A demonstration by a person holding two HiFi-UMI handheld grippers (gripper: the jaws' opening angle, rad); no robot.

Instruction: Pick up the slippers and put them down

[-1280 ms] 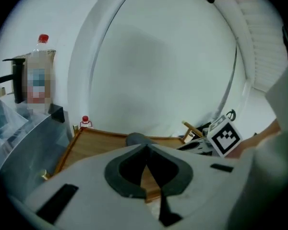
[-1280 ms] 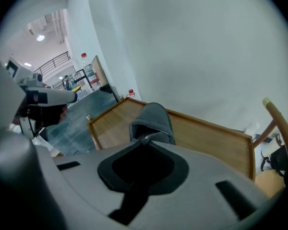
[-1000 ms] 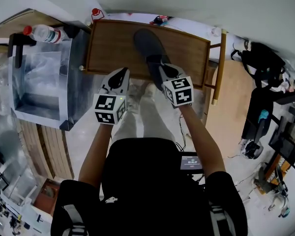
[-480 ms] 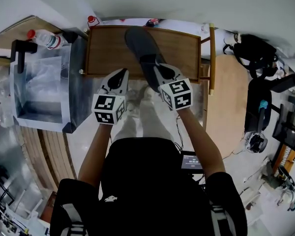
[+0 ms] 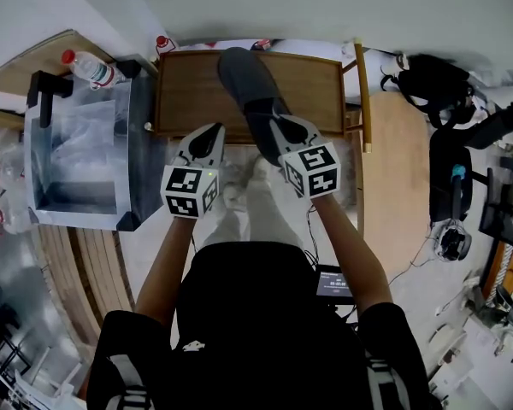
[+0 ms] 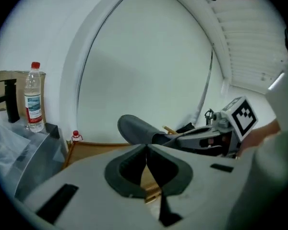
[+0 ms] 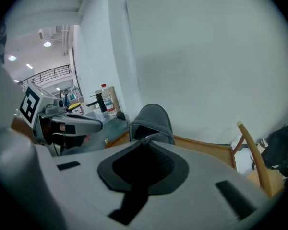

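Grey fabric is pinched between the jaws of your right gripper (image 7: 144, 142). They are nearly closed on the near end of the slipper (image 7: 152, 120), whose toe points away from you. In the head view the slipper (image 5: 244, 79) appears to hang over the wooden worktop (image 5: 188, 96) rather than lie on it, and the left gripper view also shows it off the wood. Your left gripper (image 6: 146, 152) has its jaws pressed together with nothing between them, and it hovers beside the right one at the worktop's near edge. A water bottle (image 5: 90, 67) and a clear box (image 5: 85, 143) stand off to the left, well apart from the slipper.

You look to be in the carry step, between pick-up and put-down. Next, lower the slipper flat onto a bare part of the worktop, then open the right jaws. I can see only one slipper.
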